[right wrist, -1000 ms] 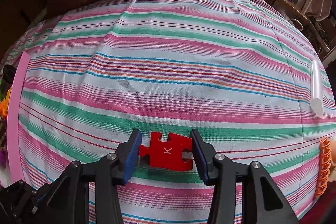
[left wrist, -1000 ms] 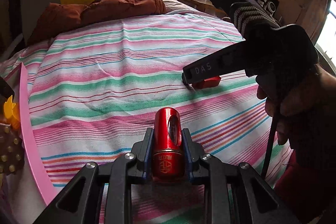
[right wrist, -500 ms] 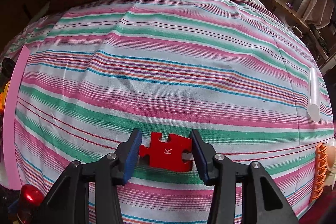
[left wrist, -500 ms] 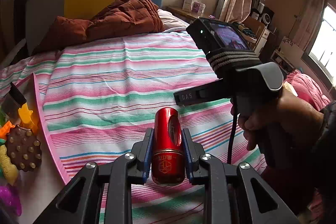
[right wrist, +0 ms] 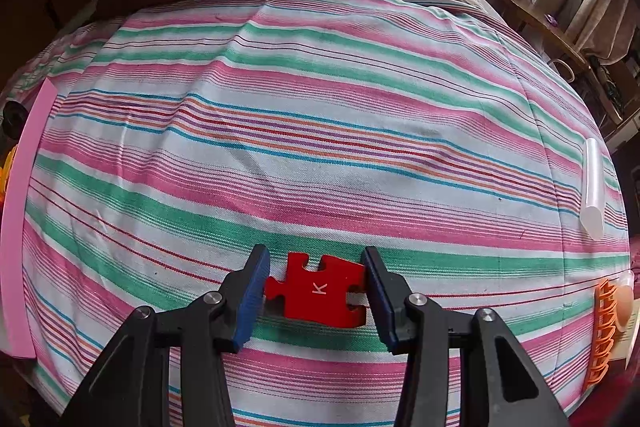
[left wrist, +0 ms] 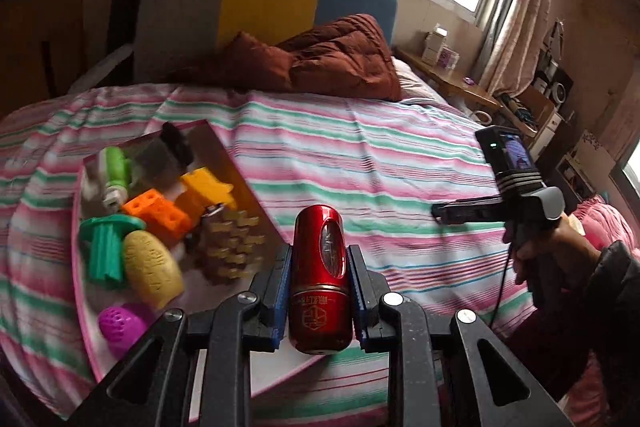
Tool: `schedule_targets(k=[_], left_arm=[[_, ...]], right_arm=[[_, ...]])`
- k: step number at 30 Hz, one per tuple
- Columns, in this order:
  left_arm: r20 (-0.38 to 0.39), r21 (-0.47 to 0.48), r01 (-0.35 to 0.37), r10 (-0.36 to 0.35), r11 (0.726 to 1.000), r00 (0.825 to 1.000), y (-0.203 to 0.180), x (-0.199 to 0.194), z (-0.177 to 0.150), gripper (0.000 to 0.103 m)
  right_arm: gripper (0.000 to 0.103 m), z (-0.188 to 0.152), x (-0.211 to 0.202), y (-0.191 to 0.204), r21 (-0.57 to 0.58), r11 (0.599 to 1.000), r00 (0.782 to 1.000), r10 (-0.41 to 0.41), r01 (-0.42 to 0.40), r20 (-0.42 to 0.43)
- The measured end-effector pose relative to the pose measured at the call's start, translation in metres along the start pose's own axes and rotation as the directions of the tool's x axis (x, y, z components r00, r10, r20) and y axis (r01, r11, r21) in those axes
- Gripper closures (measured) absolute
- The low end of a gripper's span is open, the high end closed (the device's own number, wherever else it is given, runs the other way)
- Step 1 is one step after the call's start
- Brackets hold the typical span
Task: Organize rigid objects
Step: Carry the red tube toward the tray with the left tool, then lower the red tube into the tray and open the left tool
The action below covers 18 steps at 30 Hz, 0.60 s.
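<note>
Bed: striped sheet (right wrist: 320, 115) in pink, green and white covers the whole working surface; brown quilt (left wrist: 332, 59) bunched at the headboard end.
Tray: pink tray (left wrist: 82, 267) lies on the bed at far left, already holding toy pieces, among them an orange block (left wrist: 160, 215), a yellow potato shape (left wrist: 152, 271) and a purple ball (left wrist: 120, 325); contents somewhat blurred.
Left gripper: left gripper (left wrist: 319, 289) is clamped on a red canister (left wrist: 319, 275), held upright above the tray's near right edge.
Right gripper: right gripper (right wrist: 315, 291) sits low over the sheet, well right of the tray, pads against both ends of a red puzzle piece (right wrist: 318, 291) marked K; piece looks pinched, though whether it is lifted off the sheet I cannot tell.
Loose items: clear tube (right wrist: 592, 187) and orange comb-like piece (right wrist: 600, 331) lie at the bed's right edge, untouched.
Step in hand: likely setting the canister into the tray.
Doing it well: carry it left over a bare patch, lower until the base rests, then spread the fingers; dropping from height risks scattering the toys.
</note>
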State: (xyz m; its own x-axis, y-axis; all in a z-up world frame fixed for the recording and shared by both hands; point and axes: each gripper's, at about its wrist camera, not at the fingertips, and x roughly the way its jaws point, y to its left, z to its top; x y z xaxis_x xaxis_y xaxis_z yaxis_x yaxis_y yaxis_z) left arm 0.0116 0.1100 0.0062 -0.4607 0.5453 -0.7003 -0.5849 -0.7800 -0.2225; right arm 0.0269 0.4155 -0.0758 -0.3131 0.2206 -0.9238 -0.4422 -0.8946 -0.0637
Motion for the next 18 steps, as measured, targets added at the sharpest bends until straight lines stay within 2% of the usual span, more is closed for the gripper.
schedule_targets(k=[6, 18], left_arm=[[-0.063, -0.071, -0.083, 0.079, 0.994, 0.995, 0.049, 0.003, -0.025, 0.077], [-0.123, -0.055, -0.155, 0.148, 0.986, 0.981, 0.064, 0.02, -0.045, 0.077]], right_arm=[[0.056, 0.0, 0.0, 0.0, -0.005, 1.0, 1.0, -0.005, 0.005, 0.002], [0.056, 0.004, 0.006, -0.003, -0.011, 1.0, 1.0, -0.016, 0.016, 0.003]])
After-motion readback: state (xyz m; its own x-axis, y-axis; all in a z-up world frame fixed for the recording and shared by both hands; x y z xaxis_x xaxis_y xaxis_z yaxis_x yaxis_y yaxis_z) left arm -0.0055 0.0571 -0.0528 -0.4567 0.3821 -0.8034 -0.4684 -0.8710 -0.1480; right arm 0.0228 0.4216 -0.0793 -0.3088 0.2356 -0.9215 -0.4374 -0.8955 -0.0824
